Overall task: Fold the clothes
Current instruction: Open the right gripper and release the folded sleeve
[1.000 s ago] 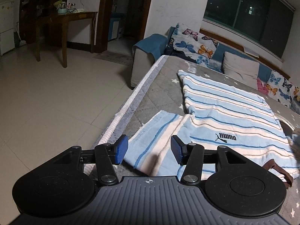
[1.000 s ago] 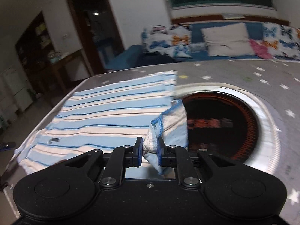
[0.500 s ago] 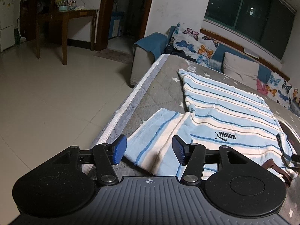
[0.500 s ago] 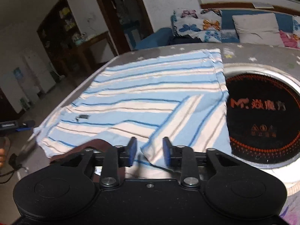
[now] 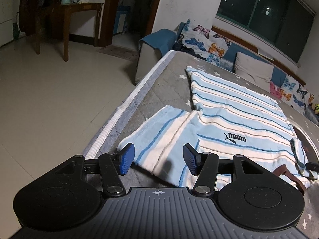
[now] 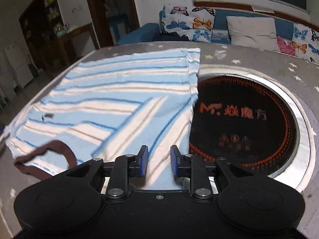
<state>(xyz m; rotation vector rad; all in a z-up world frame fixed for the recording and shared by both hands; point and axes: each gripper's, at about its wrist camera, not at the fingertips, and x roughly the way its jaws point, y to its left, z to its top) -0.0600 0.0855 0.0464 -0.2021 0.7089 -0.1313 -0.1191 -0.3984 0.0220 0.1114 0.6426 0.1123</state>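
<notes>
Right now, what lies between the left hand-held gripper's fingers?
Left wrist view: the striped shirt's spread sleeve lies between the open left hand-held gripper fingers, ungripped.

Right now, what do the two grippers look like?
Both the left gripper and the right gripper are matte black, with two round discs, silver pivot screws and blue ribbed fingers. The left has a grey ribbed plate marked with a crosshair.

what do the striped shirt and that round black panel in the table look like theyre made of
Striped shirt: soft knit cotton by the look, matte, slightly fuzzy, rumpled edges.
Round black panel: probably glass or ceramic, glossy, printed orange markings, set in a pale ring that looks like metal.
</notes>
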